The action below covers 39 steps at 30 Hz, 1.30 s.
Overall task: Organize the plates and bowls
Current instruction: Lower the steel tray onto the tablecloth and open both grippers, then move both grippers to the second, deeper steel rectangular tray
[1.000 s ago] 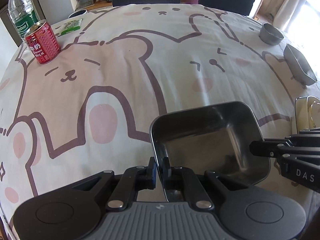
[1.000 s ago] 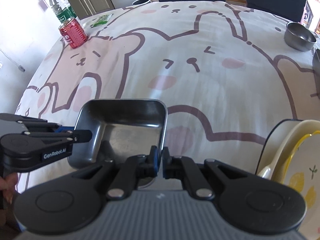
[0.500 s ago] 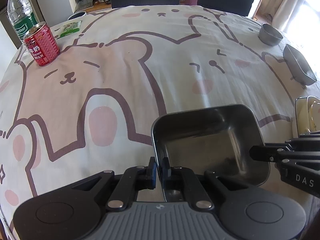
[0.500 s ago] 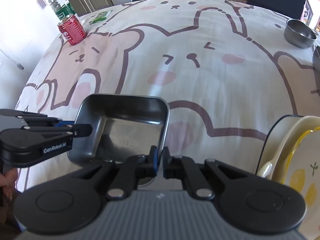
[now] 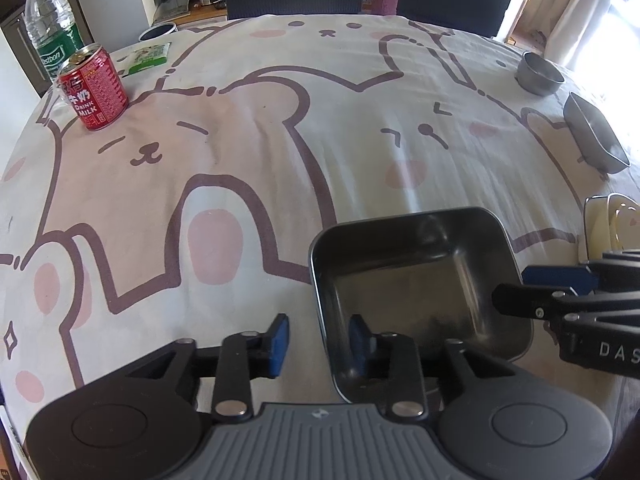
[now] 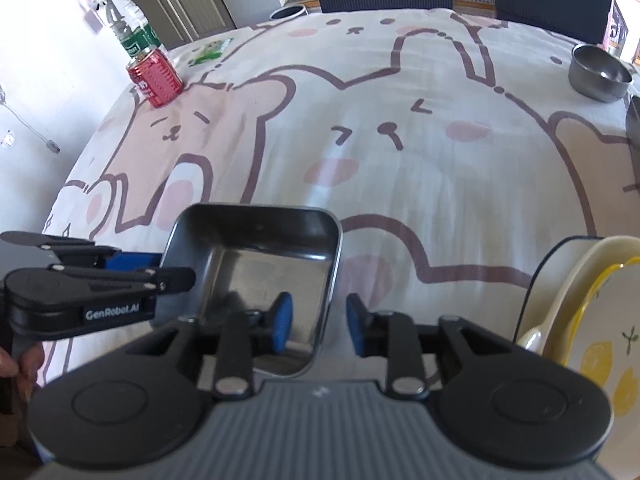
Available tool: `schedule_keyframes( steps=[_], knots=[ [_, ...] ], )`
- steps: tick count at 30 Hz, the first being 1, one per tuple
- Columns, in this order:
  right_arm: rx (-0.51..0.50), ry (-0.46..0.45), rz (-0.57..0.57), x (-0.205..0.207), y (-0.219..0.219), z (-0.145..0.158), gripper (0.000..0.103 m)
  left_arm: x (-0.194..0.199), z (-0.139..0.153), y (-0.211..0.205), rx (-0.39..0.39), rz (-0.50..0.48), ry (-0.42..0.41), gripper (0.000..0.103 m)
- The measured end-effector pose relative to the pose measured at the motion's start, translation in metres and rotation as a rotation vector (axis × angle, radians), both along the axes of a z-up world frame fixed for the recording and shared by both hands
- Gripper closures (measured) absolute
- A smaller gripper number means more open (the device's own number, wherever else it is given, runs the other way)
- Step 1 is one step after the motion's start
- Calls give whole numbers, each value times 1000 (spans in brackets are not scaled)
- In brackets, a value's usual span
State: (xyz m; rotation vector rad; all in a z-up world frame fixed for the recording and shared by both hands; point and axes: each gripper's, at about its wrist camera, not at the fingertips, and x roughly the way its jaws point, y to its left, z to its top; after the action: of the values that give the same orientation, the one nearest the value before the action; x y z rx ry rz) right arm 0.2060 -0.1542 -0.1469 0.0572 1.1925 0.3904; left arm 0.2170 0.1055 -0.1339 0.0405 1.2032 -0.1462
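Release looks like the step in hand: the square metal tray (image 5: 416, 280) rests on the table (image 5: 240, 152) near the front edge, and both tongs have just been opening. The left tongs (image 5: 318, 340) stand spread with the tray's left rim between the pads, no longer pinching it. The right tongs (image 6: 318, 322) are spread too, astride the tray's right rim without pressing it.

Just right of the tray, a stack of cream plates (image 6: 592, 300) with lemon print holds a white spoon (image 6: 530, 338). At the far right a round metal bowl (image 5: 538, 73) and another square tray (image 5: 596, 140) sit apart, unsorted.

So one tray seems placed; gathering the far bowl and tray probably remains. The red can (image 5: 94, 86) and water bottle (image 5: 50, 30) at far left play no part.
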Motion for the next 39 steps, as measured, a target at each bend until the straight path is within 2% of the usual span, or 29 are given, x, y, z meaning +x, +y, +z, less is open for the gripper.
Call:
schedule_keyframes(
  steps=[4,6,10,12,14,19,22,29,39],
  knots=[
    [1,-20,2,-2,-1,5,50,-7,9,3,4,1,-16,48],
    [-8,-45,2,-4,-2,8,41,-11,13,5,11,1,-29,33],
    [-23,-74,3,-9,-4,13,31,-20,23,12,18,18,-53,22],
    [-34,-89,11,-12,-5,15,24,-24,28,14,22,21,-64,9],
    [-39,-103,20,-15,-8,18,21,-28,33,14,25,20,-80,3],
    [-33,-126,22,-22,-19,26,10,-36,49,14,10,34,-119,0],
    [-25,-171,7,-25,-31,37,0,-37,58,12,-5,49,-146,0],
    [-7,-261,-74,-24,-78,57,0,-24,81,-17,-33,53,-228,0],
    [-12,-310,-308,-17,-186,67,0,12,88,-116,-75,-59,-297,0]
  ],
)
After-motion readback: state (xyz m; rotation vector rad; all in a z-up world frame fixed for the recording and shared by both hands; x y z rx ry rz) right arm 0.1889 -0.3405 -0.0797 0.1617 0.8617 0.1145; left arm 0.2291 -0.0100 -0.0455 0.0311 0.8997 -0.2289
